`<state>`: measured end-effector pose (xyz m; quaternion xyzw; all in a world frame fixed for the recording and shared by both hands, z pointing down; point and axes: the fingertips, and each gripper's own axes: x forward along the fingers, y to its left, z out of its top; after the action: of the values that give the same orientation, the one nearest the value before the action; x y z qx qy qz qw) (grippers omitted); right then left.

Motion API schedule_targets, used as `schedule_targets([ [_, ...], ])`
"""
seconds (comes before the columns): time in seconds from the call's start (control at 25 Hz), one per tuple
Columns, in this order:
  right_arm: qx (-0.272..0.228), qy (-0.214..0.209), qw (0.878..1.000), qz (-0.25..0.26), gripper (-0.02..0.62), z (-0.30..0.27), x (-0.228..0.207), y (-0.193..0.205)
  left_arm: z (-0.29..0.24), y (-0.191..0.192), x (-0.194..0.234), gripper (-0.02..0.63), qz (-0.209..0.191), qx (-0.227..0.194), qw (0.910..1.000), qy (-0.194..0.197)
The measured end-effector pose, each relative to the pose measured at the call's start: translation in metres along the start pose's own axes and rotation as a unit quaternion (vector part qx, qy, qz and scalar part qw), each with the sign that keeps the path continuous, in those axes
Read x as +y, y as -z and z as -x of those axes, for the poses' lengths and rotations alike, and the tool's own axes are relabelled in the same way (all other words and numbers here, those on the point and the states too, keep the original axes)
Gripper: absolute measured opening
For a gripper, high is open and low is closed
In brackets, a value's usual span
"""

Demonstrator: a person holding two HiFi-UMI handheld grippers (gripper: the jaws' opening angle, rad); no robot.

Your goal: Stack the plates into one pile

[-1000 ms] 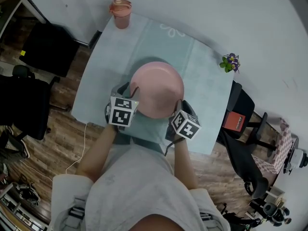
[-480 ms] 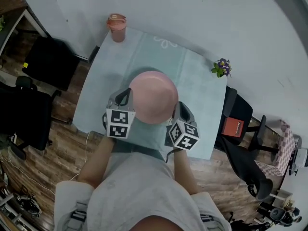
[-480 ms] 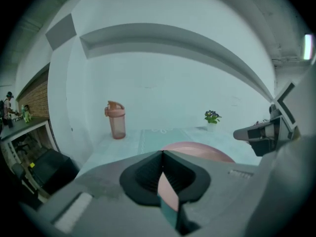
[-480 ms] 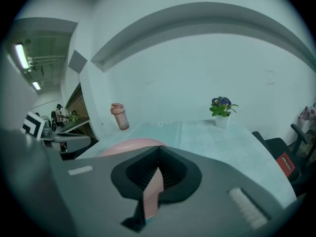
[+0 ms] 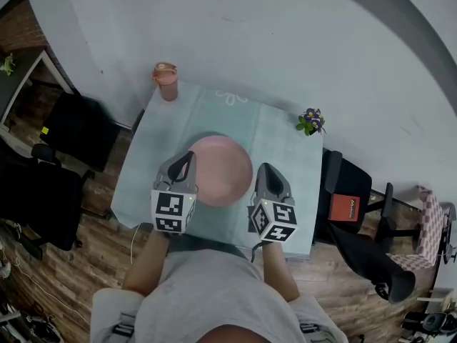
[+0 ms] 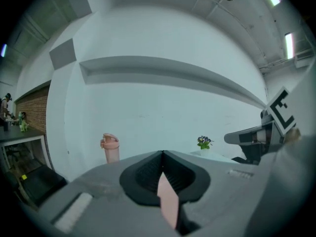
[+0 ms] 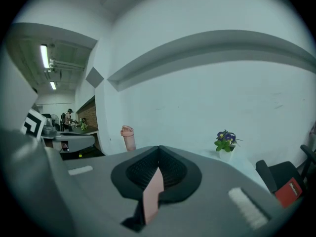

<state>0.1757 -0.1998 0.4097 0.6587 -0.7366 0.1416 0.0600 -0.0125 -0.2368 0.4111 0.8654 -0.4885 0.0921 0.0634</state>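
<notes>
A pink plate (image 5: 216, 170) hangs above the pale teal table (image 5: 285, 145), held level between both grippers. My left gripper (image 5: 188, 168) is shut on its left rim and my right gripper (image 5: 261, 179) is shut on its right rim. In the left gripper view the jaws (image 6: 162, 156) meet on a thin pink edge of the plate (image 6: 168, 202). The right gripper view shows the same: the gripper (image 7: 158, 151) is shut on the pink rim (image 7: 153, 194). From the head view I cannot tell whether this is one plate or a pile.
A pink lidded bottle (image 5: 166, 81) stands at the table's far left corner, and a small pot of purple flowers (image 5: 310, 122) at the far right corner. Black chairs (image 5: 75, 131) stand left of the table; a chair with a red thing (image 5: 348, 207) is on the right.
Both grippers have risen together and carried the pink plate up off the table. The plate now covers less of the tabletop in the head view.
</notes>
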Motion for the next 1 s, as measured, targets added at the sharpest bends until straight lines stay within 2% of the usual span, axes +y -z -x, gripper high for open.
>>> schedule_targets([
  [0.24,-0.054,-0.016,0.998,0.029,0.002,0.016,-0.002,-0.045,0.017,-0.046,-0.007,0.006,0.009,-0.059,0.9982,-0.007],
  [0.6,-0.113,-0.045,0.991,0.059,0.000,0.053,0.003,-0.094,0.055,-0.105,-0.020,0.006,0.010,-0.135,0.9907,-0.017],
  [1.0,-0.177,-0.044,0.979,0.087,0.000,0.092,-0.001,-0.130,0.085,-0.139,-0.042,0.006,-0.009,-0.190,0.9815,-0.026],
])
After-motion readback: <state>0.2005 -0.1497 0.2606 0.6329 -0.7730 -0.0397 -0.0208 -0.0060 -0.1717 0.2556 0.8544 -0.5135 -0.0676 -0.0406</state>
